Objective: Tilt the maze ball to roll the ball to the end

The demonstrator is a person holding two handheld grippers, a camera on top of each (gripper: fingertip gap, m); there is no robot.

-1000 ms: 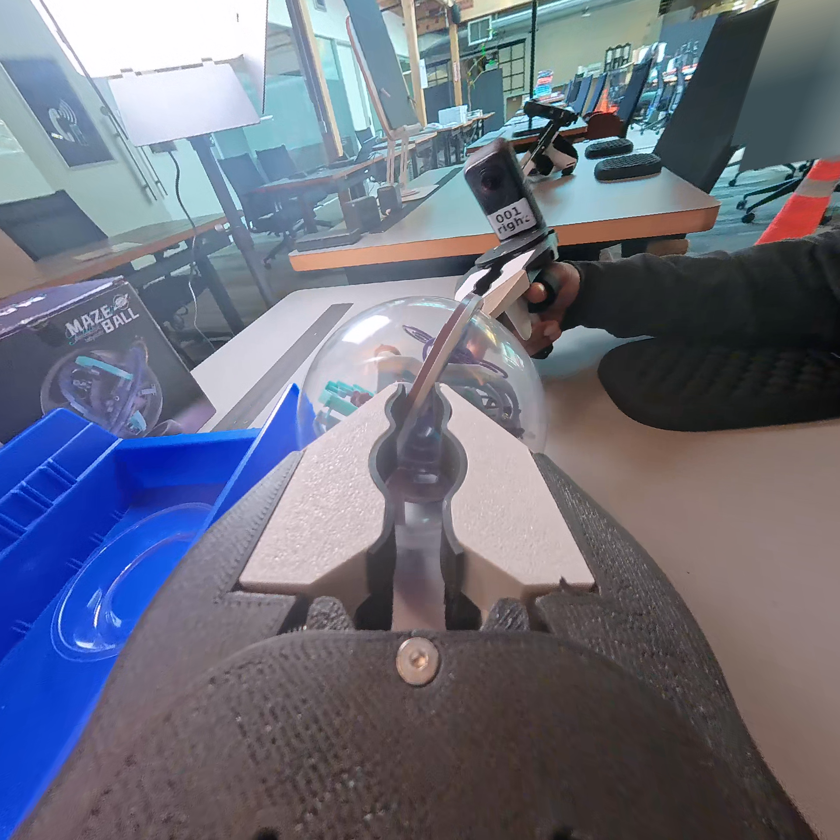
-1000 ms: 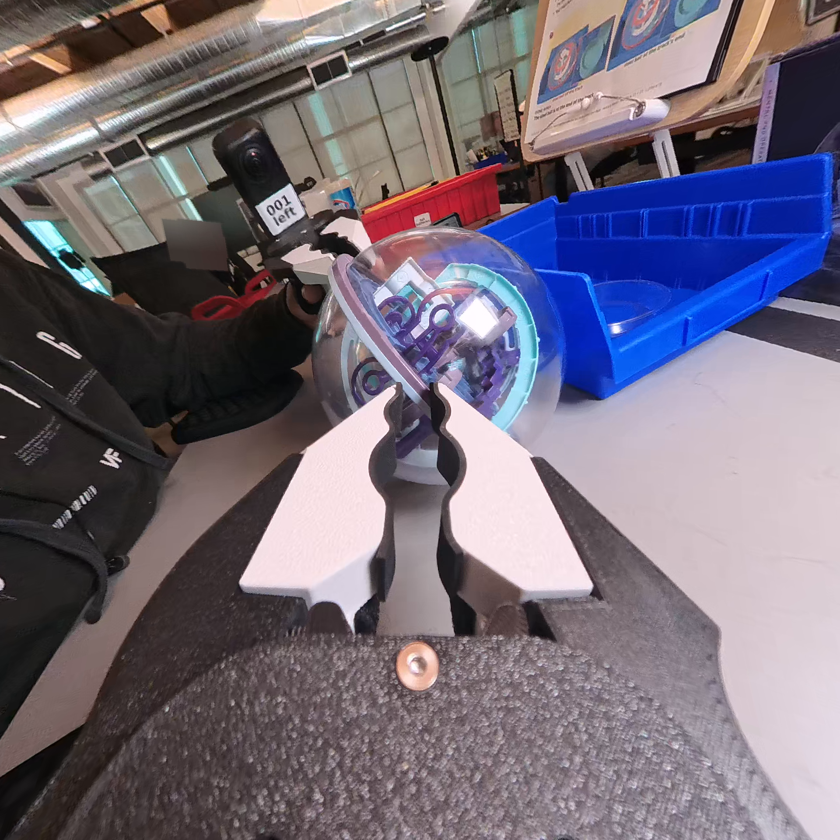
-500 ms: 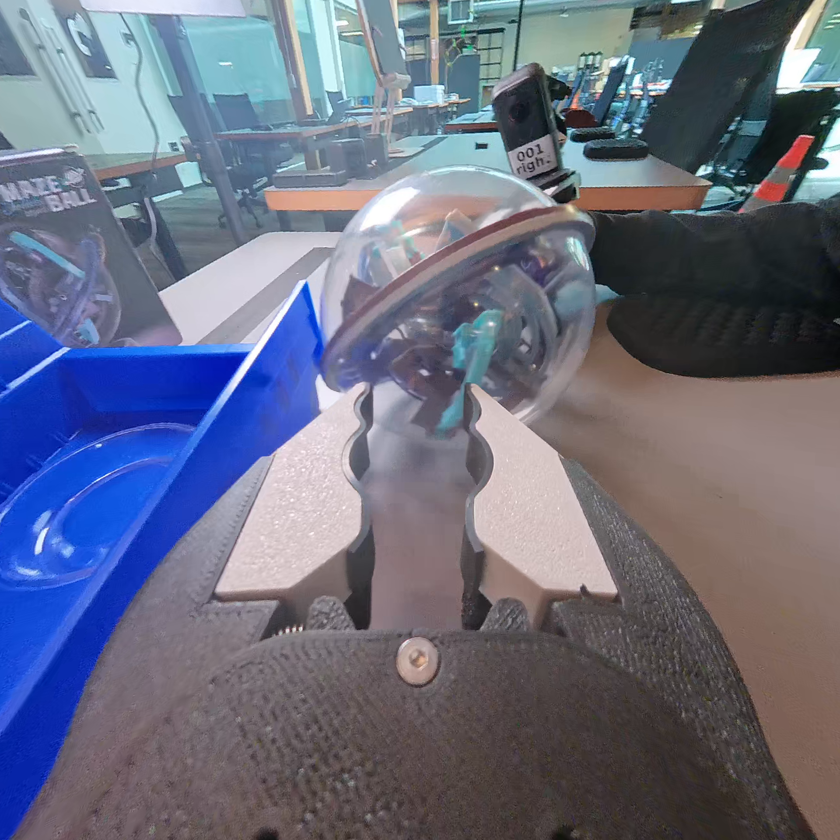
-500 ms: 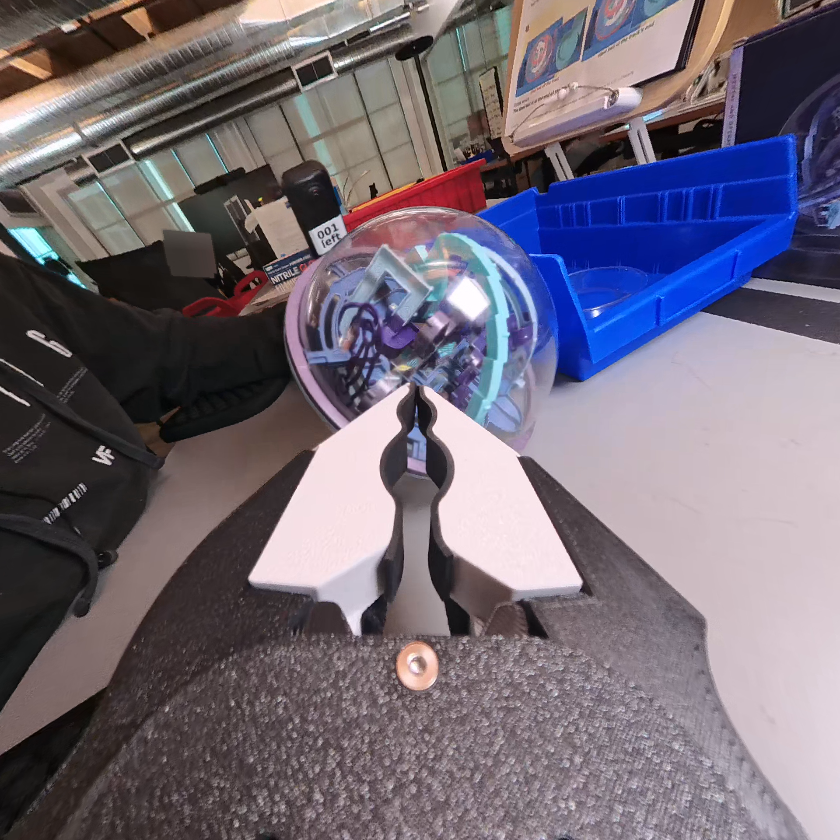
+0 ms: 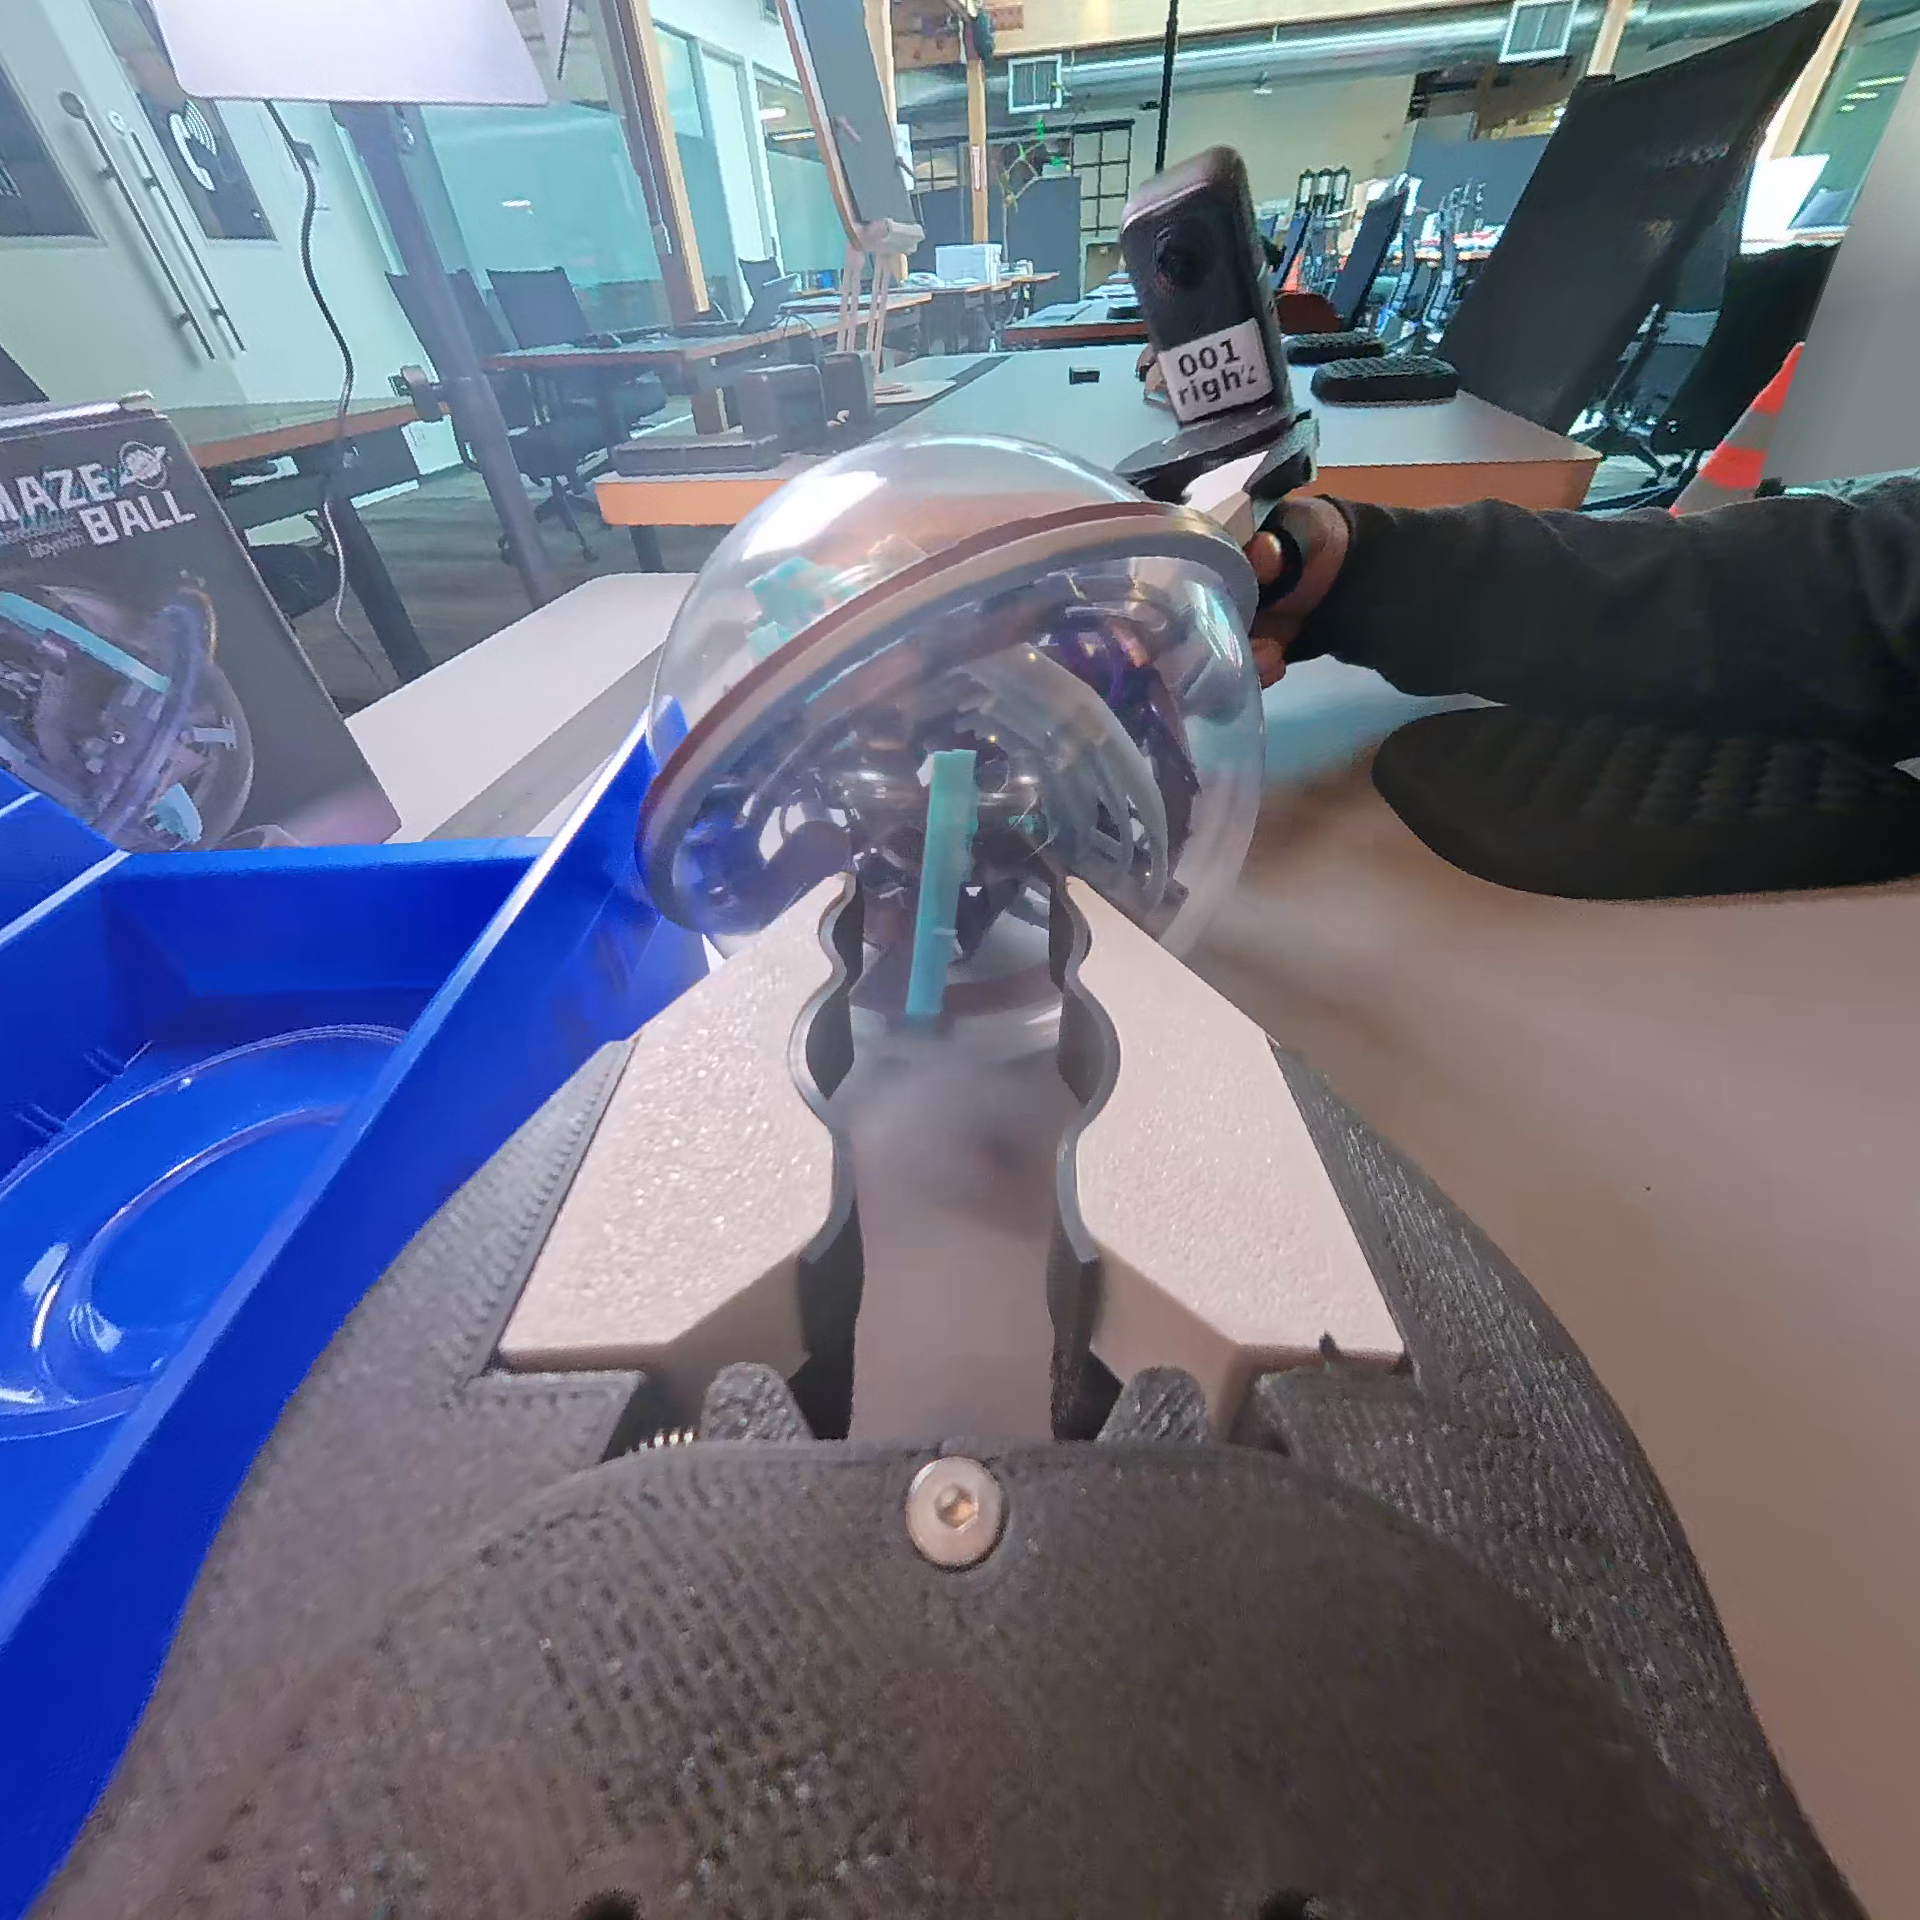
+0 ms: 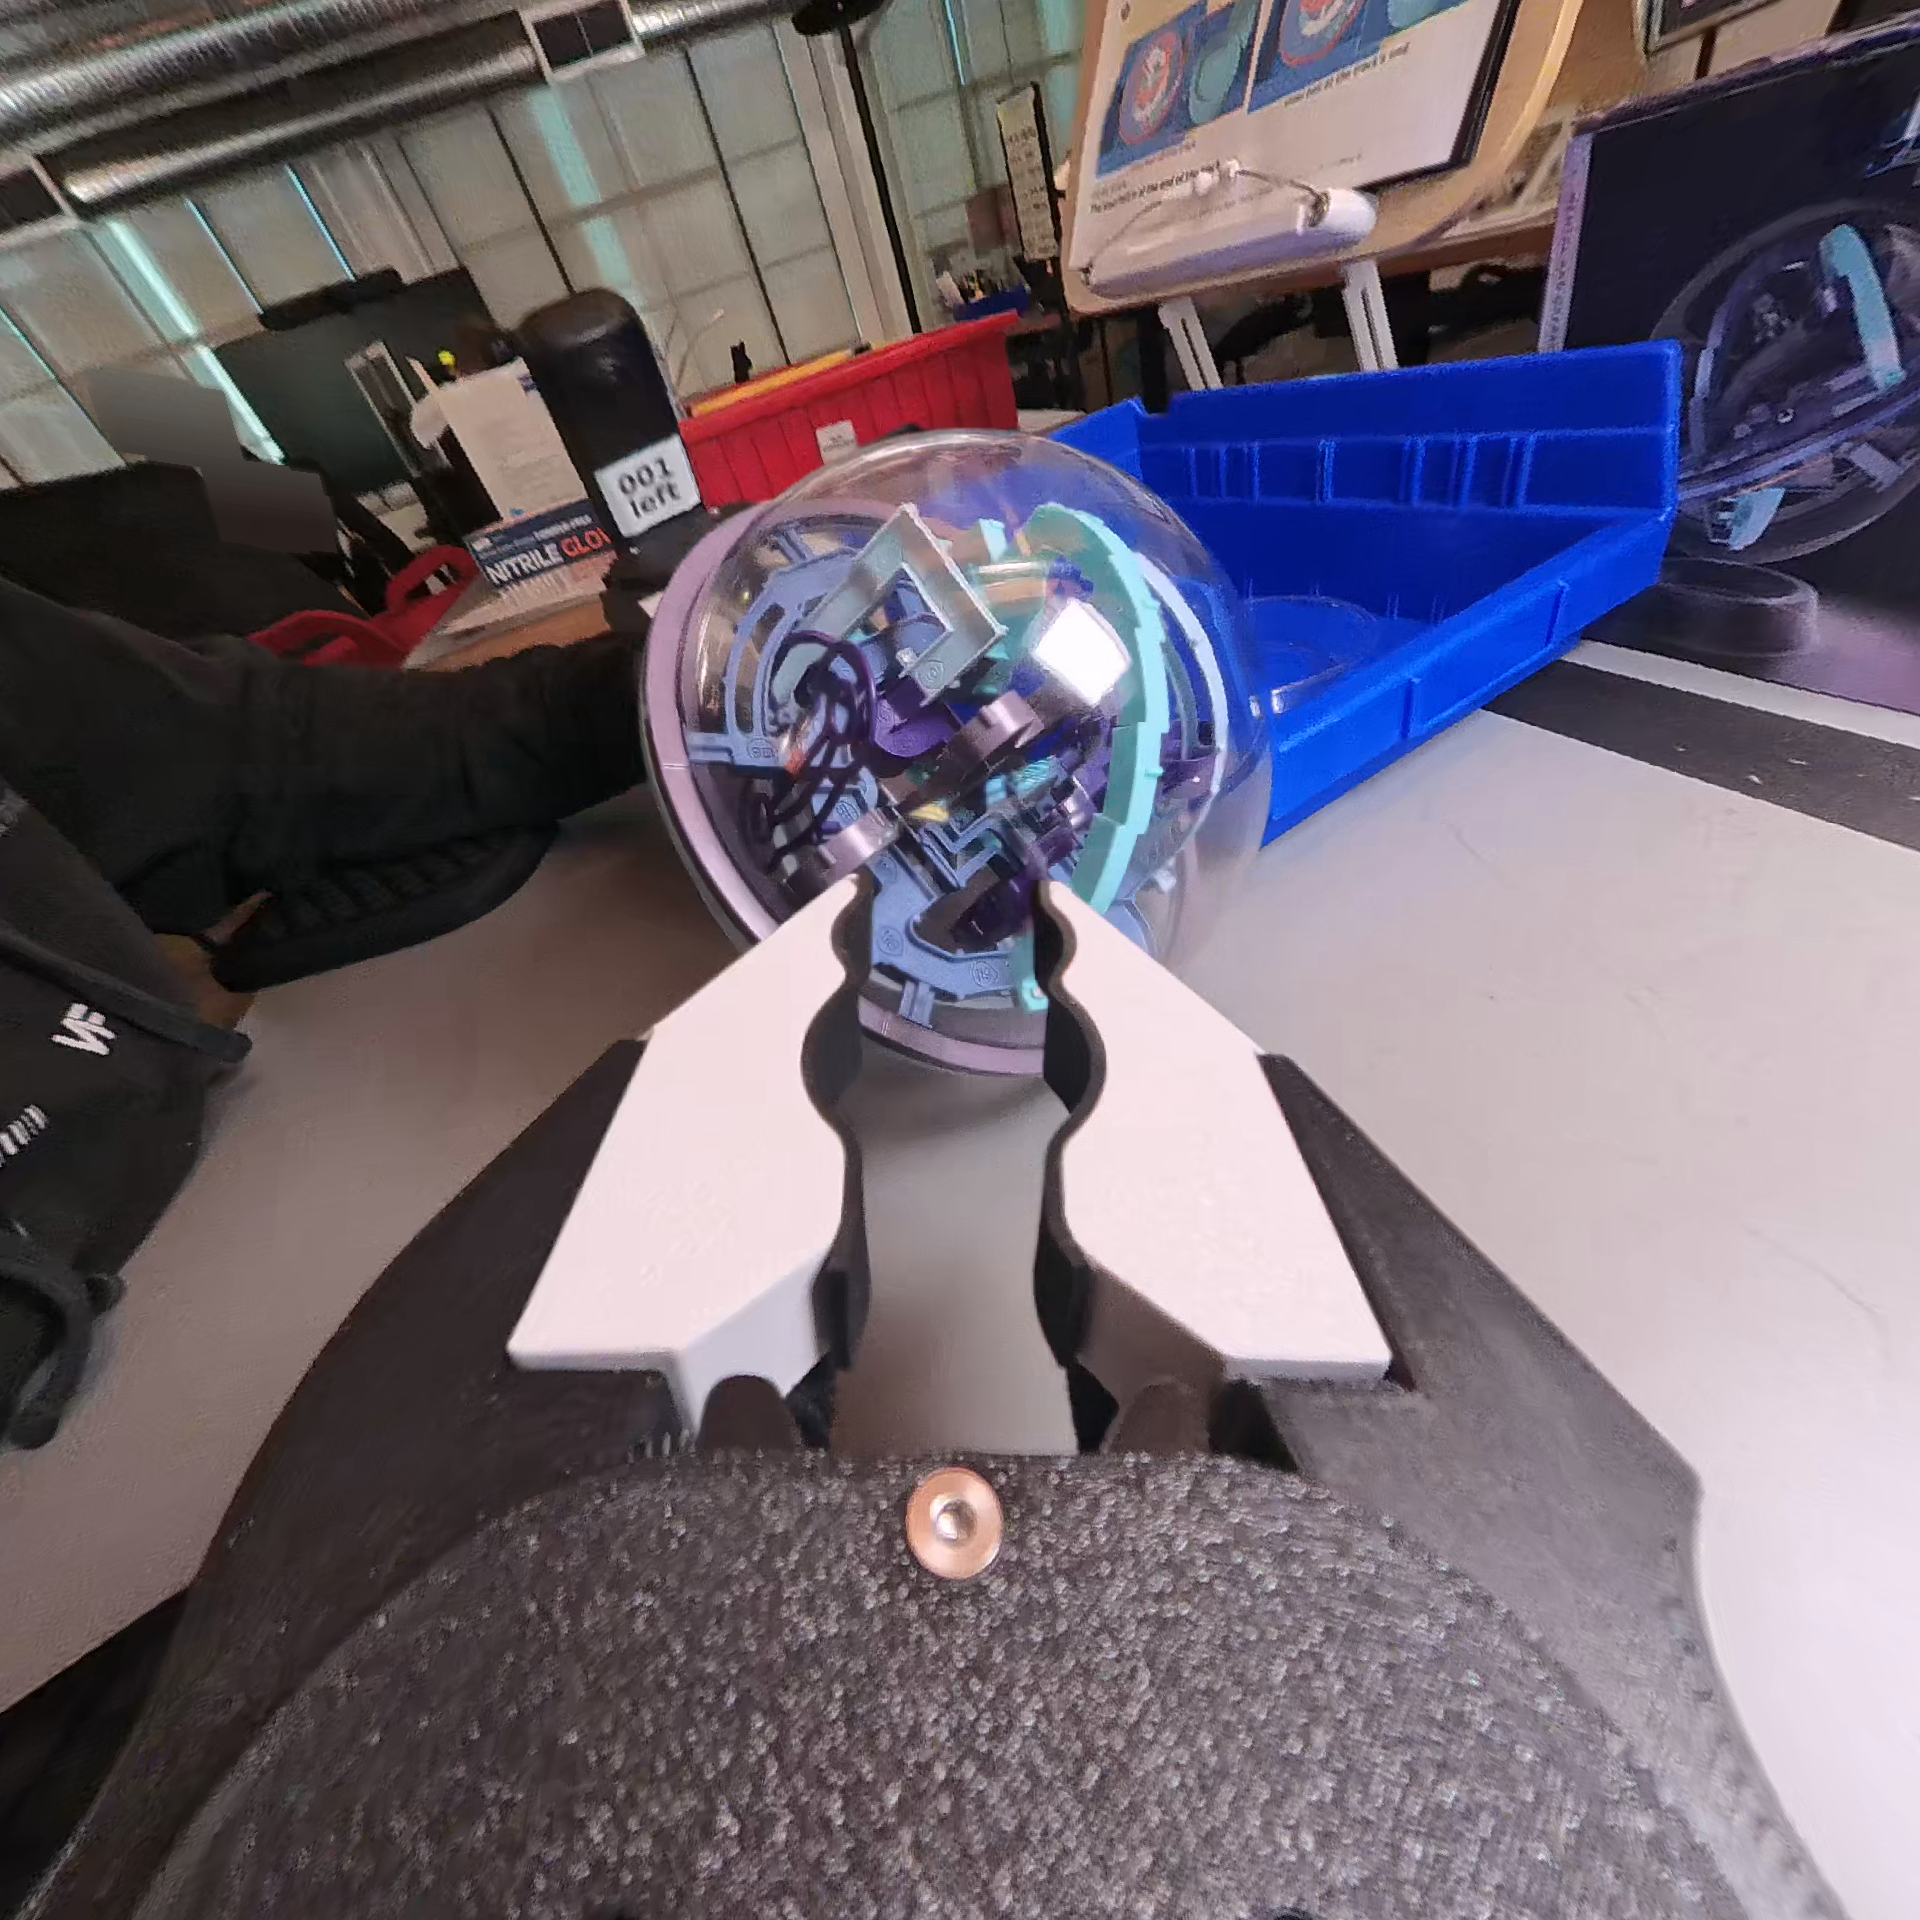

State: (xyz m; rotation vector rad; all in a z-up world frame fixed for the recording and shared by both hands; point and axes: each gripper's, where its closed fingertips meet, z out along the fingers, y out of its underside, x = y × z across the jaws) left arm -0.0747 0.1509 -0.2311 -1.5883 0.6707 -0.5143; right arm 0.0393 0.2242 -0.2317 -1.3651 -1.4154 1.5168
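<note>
one maze ball (image 5: 951, 717), one blue bin (image 5: 312, 935), one box (image 5: 135, 623); two tools, left tool (image 5: 951, 914) and right tool (image 6: 951, 914), both open.

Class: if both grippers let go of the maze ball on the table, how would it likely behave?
The maze ball is a smooth sphere, so it would probably roll, perhaps toward the blue bin. Its clear glossy shell looks slippery, likely hard to pinch except at the rim band. The mostly hollow inside suggests it is light.

Printed box (image 5: 156, 623), camera sticker (image 5: 1216, 379), likely poster (image 6: 1278, 83)
</note>
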